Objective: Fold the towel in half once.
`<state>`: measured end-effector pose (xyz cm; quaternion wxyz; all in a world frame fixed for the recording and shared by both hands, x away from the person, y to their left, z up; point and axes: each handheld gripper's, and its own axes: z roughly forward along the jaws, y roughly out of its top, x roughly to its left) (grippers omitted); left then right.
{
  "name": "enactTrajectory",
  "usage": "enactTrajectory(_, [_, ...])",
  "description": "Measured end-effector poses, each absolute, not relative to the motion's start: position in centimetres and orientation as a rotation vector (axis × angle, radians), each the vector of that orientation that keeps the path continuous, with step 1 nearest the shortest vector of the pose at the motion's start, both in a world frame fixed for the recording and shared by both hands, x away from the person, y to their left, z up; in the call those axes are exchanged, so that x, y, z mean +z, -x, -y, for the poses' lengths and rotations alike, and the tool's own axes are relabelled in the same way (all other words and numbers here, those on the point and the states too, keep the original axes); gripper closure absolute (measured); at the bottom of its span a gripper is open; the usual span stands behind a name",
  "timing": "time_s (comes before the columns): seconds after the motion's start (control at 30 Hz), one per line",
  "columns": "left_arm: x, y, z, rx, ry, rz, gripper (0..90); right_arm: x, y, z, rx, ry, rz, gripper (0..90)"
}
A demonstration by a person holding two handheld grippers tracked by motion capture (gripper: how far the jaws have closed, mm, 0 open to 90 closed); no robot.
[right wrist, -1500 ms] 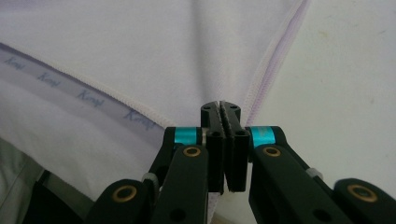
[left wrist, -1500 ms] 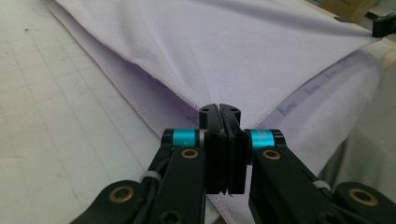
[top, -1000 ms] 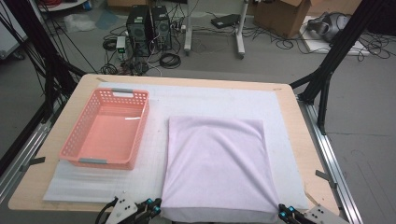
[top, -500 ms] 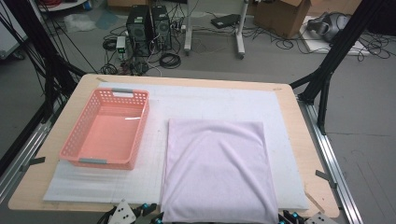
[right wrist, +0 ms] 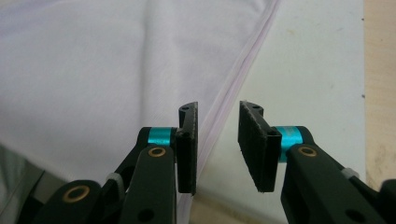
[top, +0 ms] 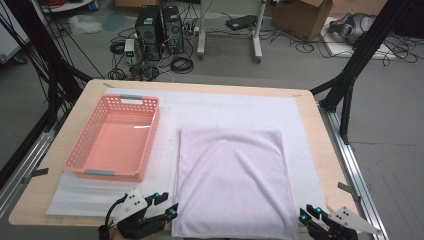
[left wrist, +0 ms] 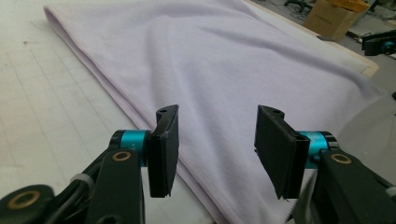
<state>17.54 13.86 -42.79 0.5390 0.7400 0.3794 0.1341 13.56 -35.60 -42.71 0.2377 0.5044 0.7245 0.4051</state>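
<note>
Left gripper: we hold the left gripper [top: 162, 206] at the table's near edge, just off the near left corner of the cloth [top: 232, 182]. Its jaws have just been opening and stand apart; in the left gripper view [left wrist: 217, 154] the cloth's folded edge runs under the gap, and the pads press on nothing.

Right gripper: our right gripper [top: 310, 217] sits at the near right corner of the cloth. Its jaws have just been opening too, to a narrower gap. In the right gripper view [right wrist: 217, 140] the cloth's hem runs between the pads from below, untouched by either.

Cloth: we see a pale lilac cloth [left wrist: 224, 60] lying flat on the right half of the mat, folded to a rectangle, with a few soft creases. Its near edge reaches the table's near edge, between our two grippers. In the right gripper view the cloth [right wrist: 93, 70] lies to the left of the hem.

Mat: a white foam mat [top: 225, 110] covers most of the table [top: 320, 150] and lies under both cloth and basket.

Basket: a pink plastic basket [top: 152, 135] stands on the left half of the mat, apart from the cloth, nothing inside that we can make out.

Far: beyond the table we see computer towers [top: 157, 27], loose cables on the floor, and a cardboard box [top: 297, 12].
</note>
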Motion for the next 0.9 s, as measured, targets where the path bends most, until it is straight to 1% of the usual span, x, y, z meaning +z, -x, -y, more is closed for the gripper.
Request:
enactTrajectory(0.17, [-43.0,-20.2,-13.0,0.319,-1.749,-0.936,46.6,-43.2,-16.6,35.6,1.089,-1.397,-2.010,61.2])
enactTrajectory(0.27, [-43.0,-21.9,-12.3,0.321,-1.756,-0.943,46.4,-43.6,-19.3,35.3,1.046,-1.403,-2.042,62.1])
enactTrajectory(0.43, [-42.8,-25.3,-11.7,0.322,-1.770,-0.973,46.0,-44.0,-23.6,34.3,1.056,-1.398,-2.074,61.1])
enactTrajectory(0.47, [-42.7,-25.9,-11.5,0.327,-1.775,-0.982,46.0,-44.1,-24.4,34.1,1.054,-1.397,-2.086,63.9])
enactTrajectory(0.5, [-42.6,-26.6,-11.4,0.332,-1.779,-0.988,45.8,-44.3,-25.1,34.0,1.042,-1.399,-2.103,70.0])
enactTrajectory(0.6, [-42.4,-28.4,-11.1,0.339,-1.783,-1.013,45.8,-44.6,-26.4,33.9,1.024,-1.401,-2.140,84.1])
enactTrajectory(0.63, [-42.4,-28.9,-11.0,0.337,-1.785,-1.018,45.8,-44.5,-26.5,34.0,1.015,-1.396,-2.152,86.1])
enactTrajectory(0.7, [-42.4,-29.8,-10.7,0.332,-1.792,-1.025,45.8,-44.3,-26.4,34.3,0.964,-1.371,-2.164,87.0])
enactTrajectory(0.8, [-42.6,-30.9,-10.3,0.345,-1.801,-1.033,45.8,-44.1,-26.1,35.2,0.960,-1.403,-2.151,86.7])
enactTrajectory(0.83, [-42.7,-31.3,-10.2,0.350,-1.803,-1.044,45.7,-44.1,-26.1,35.3,0.968,-1.397,-2.154,84.8])
enactTrajectory(0.87, [-42.8,-31.6,-10.2,0.355,-1.803,-1.053,45.3,-44.1,-26.1,35.3,0.974,-1.383,-2.150,79.9])
enactTrajectory(0.9, [-42.8,-32.0,-10.0,0.358,-1.802,-1.058,45.2,-44.0,-26.1,35.3,0.978,-1.374,-2.136,72.5])
